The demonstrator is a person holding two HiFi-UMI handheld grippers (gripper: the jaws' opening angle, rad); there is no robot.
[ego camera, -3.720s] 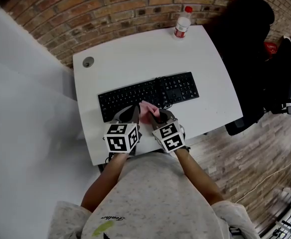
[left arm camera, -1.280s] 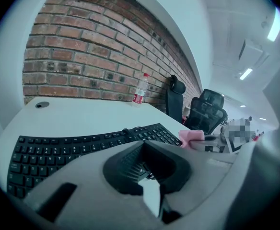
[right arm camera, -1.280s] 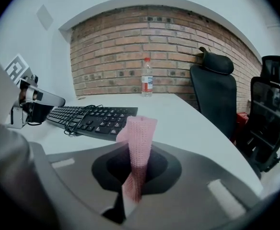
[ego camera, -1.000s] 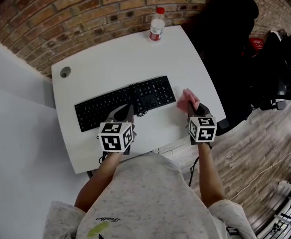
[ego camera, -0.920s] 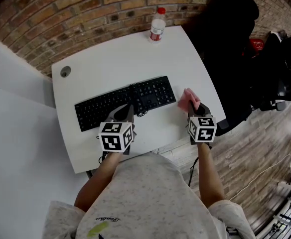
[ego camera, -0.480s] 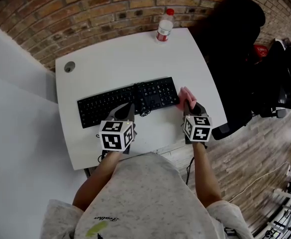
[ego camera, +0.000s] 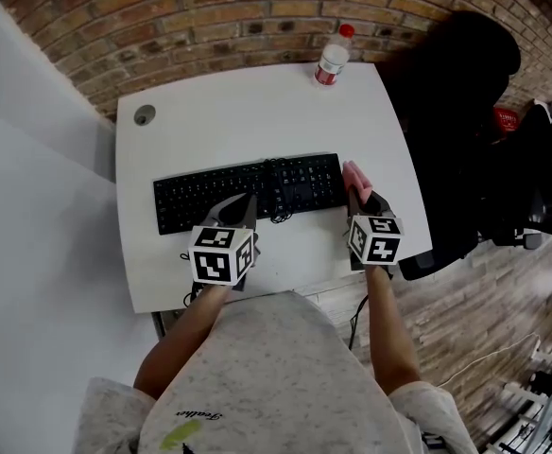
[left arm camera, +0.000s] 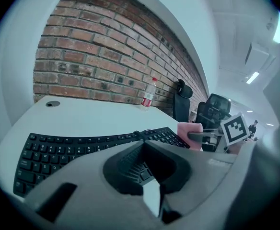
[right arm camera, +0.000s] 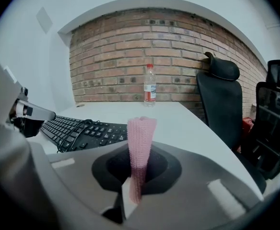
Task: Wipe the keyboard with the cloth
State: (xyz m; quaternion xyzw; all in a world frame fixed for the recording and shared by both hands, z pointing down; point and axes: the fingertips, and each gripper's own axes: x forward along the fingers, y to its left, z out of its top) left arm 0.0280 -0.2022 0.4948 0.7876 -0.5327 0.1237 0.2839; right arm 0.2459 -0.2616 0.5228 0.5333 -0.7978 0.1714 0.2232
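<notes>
left gripper [ego camera: 244,207]: jaws pressed together, nothing between | right gripper [ego camera: 361,197]: jaws pinching pink cloth [right arm camera: 141,143], which stands up out of them | keyboard [ego camera: 210,192]: on desk [ego camera: 248,112], directly ahead of left jaws, its right end just left of the cloth-holding jaws

Our left gripper [left arm camera: 152,188], fingers together and empty, is over the keyboard's [left arm camera: 73,150] near edge on the white counter [left arm camera: 92,116]. Rightward, the right gripper [left arm camera: 196,135] pinches a pink cloth [left arm camera: 185,128]; a bottle [left arm camera: 149,94] stands by the brick wall [left arm camera: 97,56].
</notes>
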